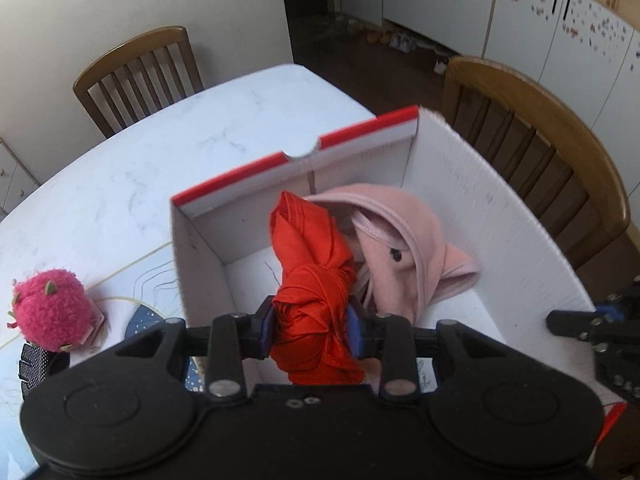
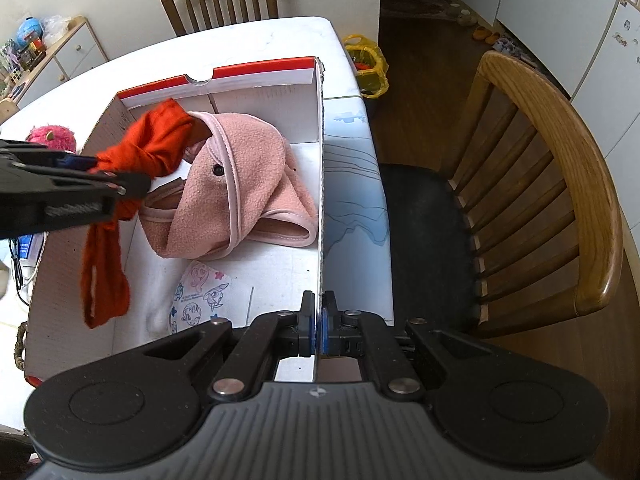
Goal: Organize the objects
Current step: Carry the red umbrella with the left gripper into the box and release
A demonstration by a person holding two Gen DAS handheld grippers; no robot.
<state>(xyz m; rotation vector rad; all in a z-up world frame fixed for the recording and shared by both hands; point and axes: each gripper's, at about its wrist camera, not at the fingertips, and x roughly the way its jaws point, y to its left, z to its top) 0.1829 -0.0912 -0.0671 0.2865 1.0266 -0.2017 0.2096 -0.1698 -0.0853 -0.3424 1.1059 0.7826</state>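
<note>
Holding an orange cloth [image 1: 310, 280] bunched between its pads, the left gripper [image 1: 311, 330] hangs over the open box [image 1: 500, 216], the cloth's long axis drooping toward the box floor; the right gripper [image 2: 319, 330], fingers pressed together, pinches the box's near wall; farther inside the box lies a pink garment [image 2: 240, 200], just beside the cloth; outside the box's left wall sits a pink plush [image 1: 50, 310].

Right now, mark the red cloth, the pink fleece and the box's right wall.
red cloth [image 1: 316, 312], left wrist view, on the knotted bunch between the jaws.
pink fleece [image 2: 256, 184], right wrist view, on its folded upper layer.
box's right wall [image 2: 320, 184], right wrist view, on its top edge.
</note>
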